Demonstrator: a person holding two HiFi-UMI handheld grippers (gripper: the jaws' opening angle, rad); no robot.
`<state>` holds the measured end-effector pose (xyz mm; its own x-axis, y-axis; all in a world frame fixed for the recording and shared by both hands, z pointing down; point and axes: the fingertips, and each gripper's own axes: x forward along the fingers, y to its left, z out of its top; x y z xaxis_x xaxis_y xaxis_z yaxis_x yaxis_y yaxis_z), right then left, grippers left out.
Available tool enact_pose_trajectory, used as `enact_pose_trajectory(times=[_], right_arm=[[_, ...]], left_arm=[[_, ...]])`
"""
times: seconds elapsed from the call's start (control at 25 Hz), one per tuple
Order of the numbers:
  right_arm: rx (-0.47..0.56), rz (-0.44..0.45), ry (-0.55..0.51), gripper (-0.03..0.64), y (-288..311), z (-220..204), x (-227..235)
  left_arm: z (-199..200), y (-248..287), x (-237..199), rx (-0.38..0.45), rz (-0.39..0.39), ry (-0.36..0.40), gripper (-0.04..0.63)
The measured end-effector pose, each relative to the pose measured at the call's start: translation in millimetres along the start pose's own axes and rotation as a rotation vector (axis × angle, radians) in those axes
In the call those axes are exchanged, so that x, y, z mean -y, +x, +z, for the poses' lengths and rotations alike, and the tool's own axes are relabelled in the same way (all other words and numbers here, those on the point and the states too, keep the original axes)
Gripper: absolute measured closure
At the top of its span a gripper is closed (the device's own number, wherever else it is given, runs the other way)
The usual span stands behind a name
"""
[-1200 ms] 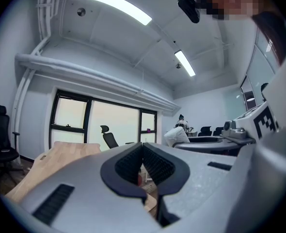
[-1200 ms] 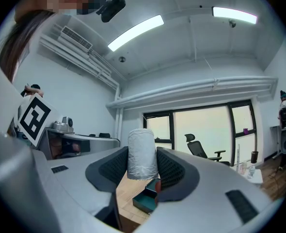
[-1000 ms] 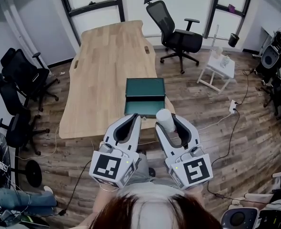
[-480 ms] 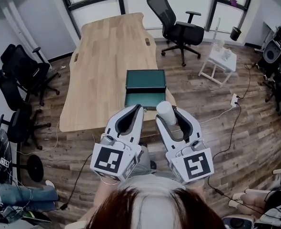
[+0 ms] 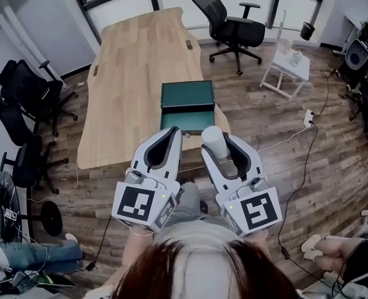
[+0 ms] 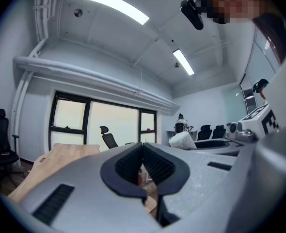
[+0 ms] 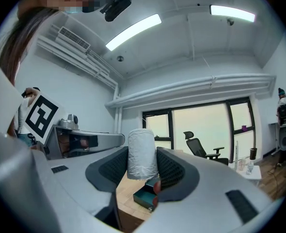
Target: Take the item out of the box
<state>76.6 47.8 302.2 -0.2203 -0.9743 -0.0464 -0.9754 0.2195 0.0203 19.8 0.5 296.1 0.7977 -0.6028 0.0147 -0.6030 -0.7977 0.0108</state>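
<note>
Unmoved since earlier | left tongs [image 6: 142, 148] clenched, empty | right tongs [image 7: 142, 153] grasping white roll [image 7: 142, 143] | green box [image 5: 187, 96] open

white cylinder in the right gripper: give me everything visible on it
The white cylinder is short, with a flat top and a wrinkled, wrapped-looking skin. It stands upright, clamped at its sides between the right gripper's dark ribbed pads, its top poking above them. It is held in the air, the open green box just beyond.
</note>
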Motion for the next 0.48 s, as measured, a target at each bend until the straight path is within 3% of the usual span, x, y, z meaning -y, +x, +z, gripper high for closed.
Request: enact_pose_trajectory(times=[0.48], right_arm=[[-0.013,-0.002,0.032,0.422,0.8,-4.0,7.9]], left_arm=[[-4.8,14.9,6.2,-0.039,-0.02,0.014,0.588]])
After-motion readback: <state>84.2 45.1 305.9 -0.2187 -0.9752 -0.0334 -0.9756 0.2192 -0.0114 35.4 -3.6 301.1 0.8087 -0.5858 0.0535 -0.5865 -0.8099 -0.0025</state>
